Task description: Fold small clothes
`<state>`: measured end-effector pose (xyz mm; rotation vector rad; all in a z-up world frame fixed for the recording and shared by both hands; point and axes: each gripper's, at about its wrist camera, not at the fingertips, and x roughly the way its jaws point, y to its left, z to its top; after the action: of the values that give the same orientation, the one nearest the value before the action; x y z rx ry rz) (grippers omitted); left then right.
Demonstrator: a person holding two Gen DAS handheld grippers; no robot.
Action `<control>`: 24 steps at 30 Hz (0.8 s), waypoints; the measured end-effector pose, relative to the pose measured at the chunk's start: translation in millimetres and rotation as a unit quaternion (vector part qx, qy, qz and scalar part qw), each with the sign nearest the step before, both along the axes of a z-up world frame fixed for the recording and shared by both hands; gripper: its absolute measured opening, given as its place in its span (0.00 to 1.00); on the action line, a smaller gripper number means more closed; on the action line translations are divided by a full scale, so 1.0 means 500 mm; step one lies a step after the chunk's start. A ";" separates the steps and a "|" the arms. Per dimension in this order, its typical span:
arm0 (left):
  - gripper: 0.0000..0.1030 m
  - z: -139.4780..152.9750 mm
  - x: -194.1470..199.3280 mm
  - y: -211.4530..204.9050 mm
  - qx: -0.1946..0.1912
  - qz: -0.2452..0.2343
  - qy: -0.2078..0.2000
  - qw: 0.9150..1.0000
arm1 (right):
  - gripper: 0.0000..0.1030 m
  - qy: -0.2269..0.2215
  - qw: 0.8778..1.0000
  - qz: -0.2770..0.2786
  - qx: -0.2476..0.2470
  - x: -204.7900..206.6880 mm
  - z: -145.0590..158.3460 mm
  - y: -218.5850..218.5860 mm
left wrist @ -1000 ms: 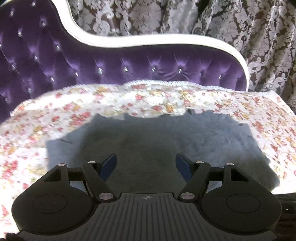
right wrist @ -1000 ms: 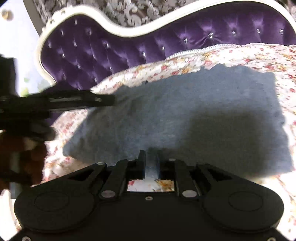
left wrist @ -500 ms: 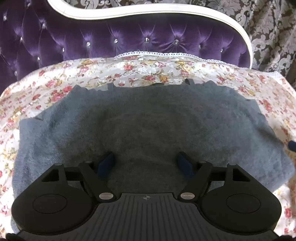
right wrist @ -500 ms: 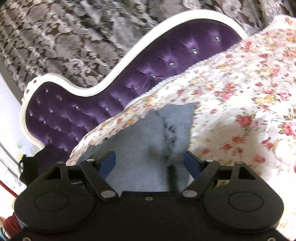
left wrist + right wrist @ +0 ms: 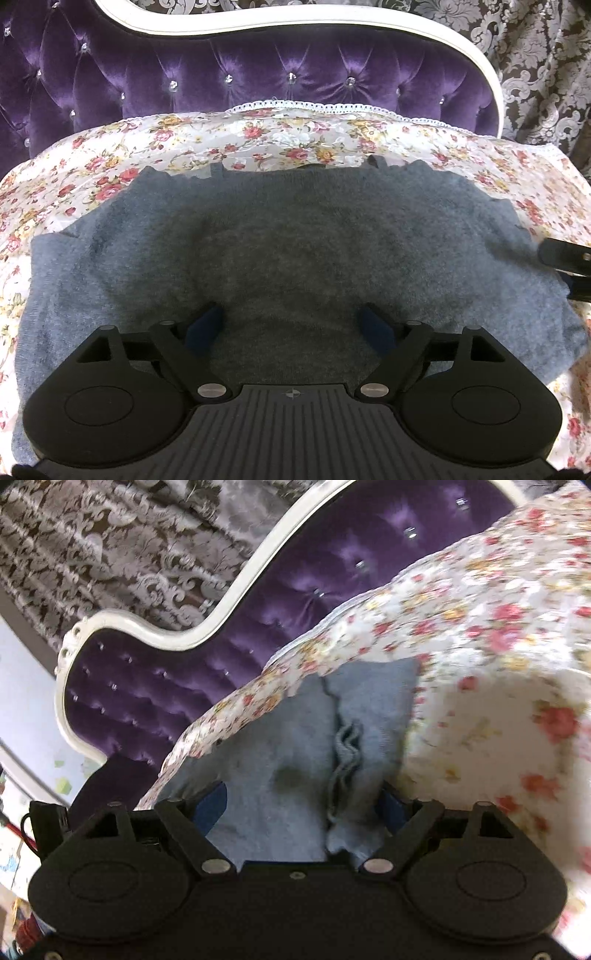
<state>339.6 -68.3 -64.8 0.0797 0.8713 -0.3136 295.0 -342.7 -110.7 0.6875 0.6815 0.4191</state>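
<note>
A grey-blue knitted garment lies spread flat on a floral cloth over a seat. My left gripper is open, low over the garment's near middle, with nothing between its blue pads. My right gripper is open, tilted, at the garment's edge, with wavy layered folds between its pads; it is not closed on them. The right gripper's fingers show at the garment's right edge in the left wrist view.
A purple tufted sofa back with a white frame stands behind the seat. Patterned curtains hang behind it. In the right wrist view the floral cloth rises to the right and the sofa back lies left.
My right gripper has opened and swung from the garment's front to its right edge, tilting. My left gripper has come closer over the garment and stays open.
</note>
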 end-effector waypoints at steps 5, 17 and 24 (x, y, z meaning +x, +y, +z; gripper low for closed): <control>0.80 0.001 0.001 0.002 -0.006 0.000 0.002 1.000 | 0.85 0.007 1.000 0.009 0.017 0.031 -0.004 0.011; 0.73 0.038 0.007 0.039 -0.050 0.007 0.018 0.999 | 0.29 0.046 0.998 -0.027 -0.041 0.029 0.031 0.040; 0.73 0.075 -0.102 0.159 -0.050 0.076 -0.034 0.995 | 0.28 0.048 0.991 -0.023 -0.125 0.037 0.113 0.105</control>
<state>288.8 11.2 -27.5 -0.0683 0.7880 -0.2095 313.5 -290.3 -54.3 0.4858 0.7931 0.2534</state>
